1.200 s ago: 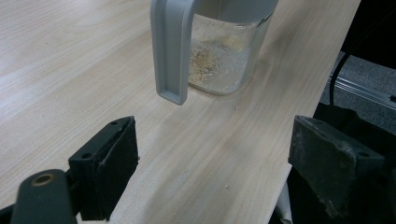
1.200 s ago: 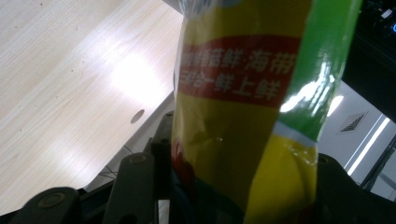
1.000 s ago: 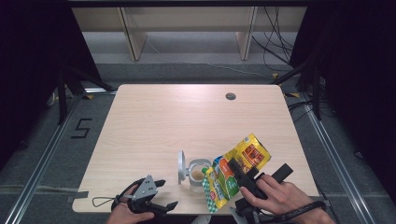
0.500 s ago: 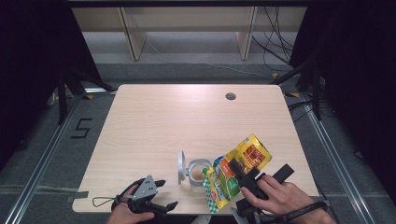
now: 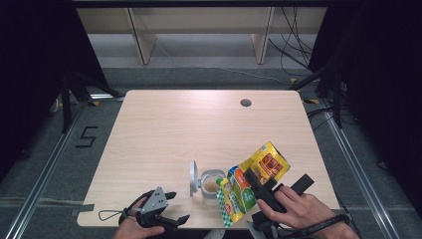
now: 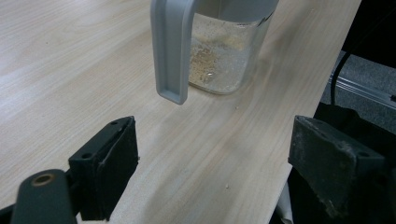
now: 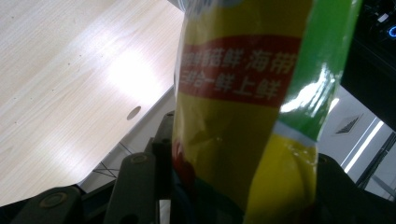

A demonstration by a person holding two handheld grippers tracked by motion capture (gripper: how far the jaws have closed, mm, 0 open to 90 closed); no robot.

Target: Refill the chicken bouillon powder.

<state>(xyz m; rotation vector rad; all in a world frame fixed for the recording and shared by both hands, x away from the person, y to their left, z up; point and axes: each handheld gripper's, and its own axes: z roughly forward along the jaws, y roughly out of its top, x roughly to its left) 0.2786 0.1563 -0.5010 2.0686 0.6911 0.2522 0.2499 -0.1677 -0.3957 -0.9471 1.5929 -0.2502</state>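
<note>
Although the pouring posture looks active, nothing has shifted over the last second: the bag, the jar and both grippers sit exactly as they did in the two earlier high views. That stillness suggests a sustained pour, or a pause while the contents settle, rather than a new step.

The right gripper (image 5: 256, 191) is clamped on the snack bag (image 5: 251, 181), which is tilted with its lower end over the mouth of the glass jar (image 5: 213, 188) near the front edge of the table (image 5: 164, 129). In the right gripper view the bag (image 7: 243, 107) runs between the jaws, pinched at mid-width.

The left gripper (image 5: 166, 209) rests on the table to the left of the jar, jaws apart, with nothing between them; in the left gripper view its pads flank bare wood.

Materials:
- Bag: glossy plastic film, yellow and green with a red printed band, crinkled and soft.
- Jar (image 6: 229, 51): clear rigid wall, a shallow layer of pale granular matter clinging inside.
- Lid (image 6: 172, 51): grey, flat-edged, hinged open and standing upright beside the mouth.
- Table: pale wood-grain laminate, smooth, with a round cable hole (image 5: 245, 103) at the far side.
</note>
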